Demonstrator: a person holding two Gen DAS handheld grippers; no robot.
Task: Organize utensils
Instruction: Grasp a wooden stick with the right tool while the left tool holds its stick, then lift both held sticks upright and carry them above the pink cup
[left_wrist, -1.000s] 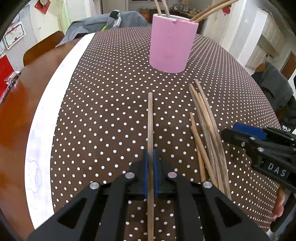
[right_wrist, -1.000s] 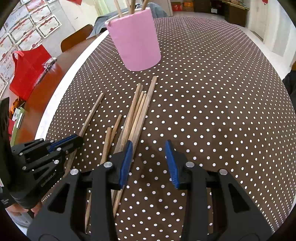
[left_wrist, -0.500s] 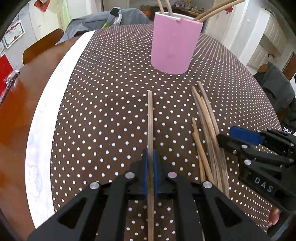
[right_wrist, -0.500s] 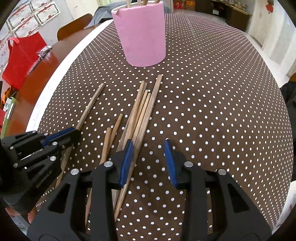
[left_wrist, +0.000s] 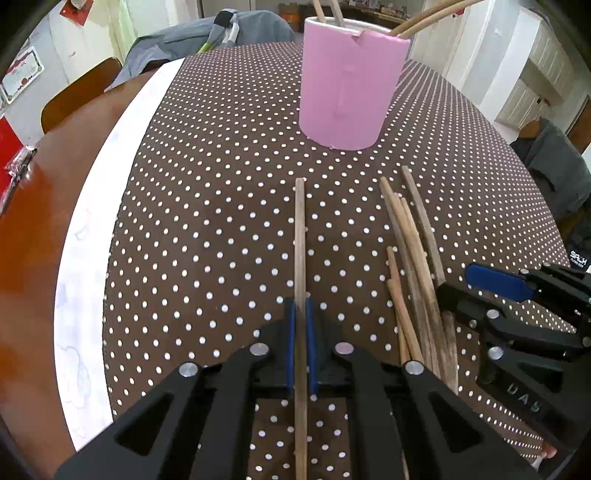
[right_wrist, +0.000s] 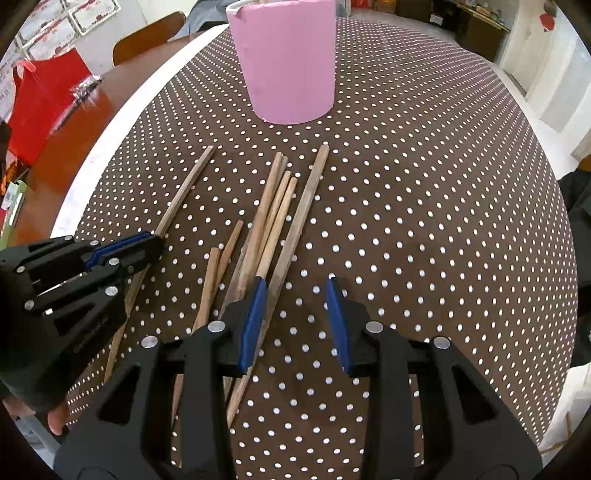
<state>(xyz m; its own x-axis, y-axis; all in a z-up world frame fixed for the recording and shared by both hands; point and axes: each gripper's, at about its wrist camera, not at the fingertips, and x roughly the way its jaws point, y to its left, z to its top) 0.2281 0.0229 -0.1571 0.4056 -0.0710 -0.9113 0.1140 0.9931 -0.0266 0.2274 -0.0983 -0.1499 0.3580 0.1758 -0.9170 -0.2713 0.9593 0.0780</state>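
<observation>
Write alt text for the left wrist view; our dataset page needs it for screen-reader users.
The left gripper is shut on a single wooden chopstick that points toward a pink cup on a dotted tablecloth. More loose chopsticks lie to its right, where the right gripper reaches in.

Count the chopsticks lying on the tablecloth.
7, perhaps more overlapping: one chopstick clamped in the left gripper, a pair beside it, a bundle of four by the right gripper.

Bright, sharp, heavy fisheye edge distortion
</observation>
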